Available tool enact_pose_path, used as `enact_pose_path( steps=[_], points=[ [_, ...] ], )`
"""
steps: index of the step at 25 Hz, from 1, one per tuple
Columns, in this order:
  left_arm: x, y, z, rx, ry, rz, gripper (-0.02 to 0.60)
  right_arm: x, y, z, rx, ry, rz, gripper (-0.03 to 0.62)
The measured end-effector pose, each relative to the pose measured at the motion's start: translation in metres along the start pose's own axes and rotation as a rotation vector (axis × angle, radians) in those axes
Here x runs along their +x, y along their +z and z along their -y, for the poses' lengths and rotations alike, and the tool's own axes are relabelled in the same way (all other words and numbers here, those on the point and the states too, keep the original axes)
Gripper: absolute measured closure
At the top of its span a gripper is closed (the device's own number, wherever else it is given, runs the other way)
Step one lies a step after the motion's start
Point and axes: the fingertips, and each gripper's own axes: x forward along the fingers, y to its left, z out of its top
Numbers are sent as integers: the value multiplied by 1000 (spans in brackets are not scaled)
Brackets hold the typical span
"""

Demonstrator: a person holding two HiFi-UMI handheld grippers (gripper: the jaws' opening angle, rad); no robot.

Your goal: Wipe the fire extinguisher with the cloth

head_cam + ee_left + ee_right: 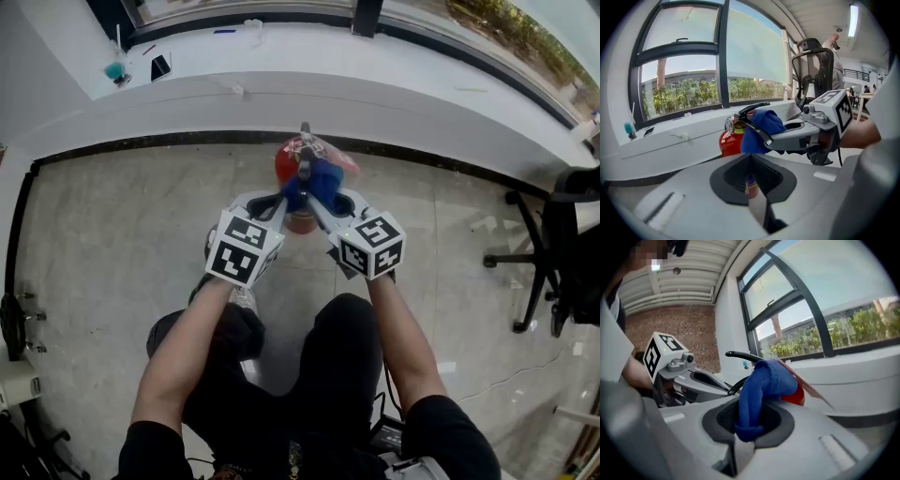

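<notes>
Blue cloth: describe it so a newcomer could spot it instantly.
Below the long white window ledge, a red fire extinguisher stands on the grey floor. The blue cloth is bunched against its top, pinched in the right hand-held gripper. Unlike the red cylinder and black handle beside it, it is soft and deep blue.

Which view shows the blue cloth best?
Right gripper view: the cloth fills the centre, pinched in the right gripper's jaws. The left gripper view shows it from the side, bunched against the top of the fire extinguisher. The head view shows it only as a small blue patch from above.
</notes>
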Motion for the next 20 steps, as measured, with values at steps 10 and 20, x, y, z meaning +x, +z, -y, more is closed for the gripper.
enact_pose_path(
  steps=[10,20],
  points=[
    [16,-8,27,226,-127,-30,313,-4,-8,-15,259,131,-5,544],
    [3,-18,6,73,-144,-61,344,2,-28,-29,7,185,-174,543]
  ],
)
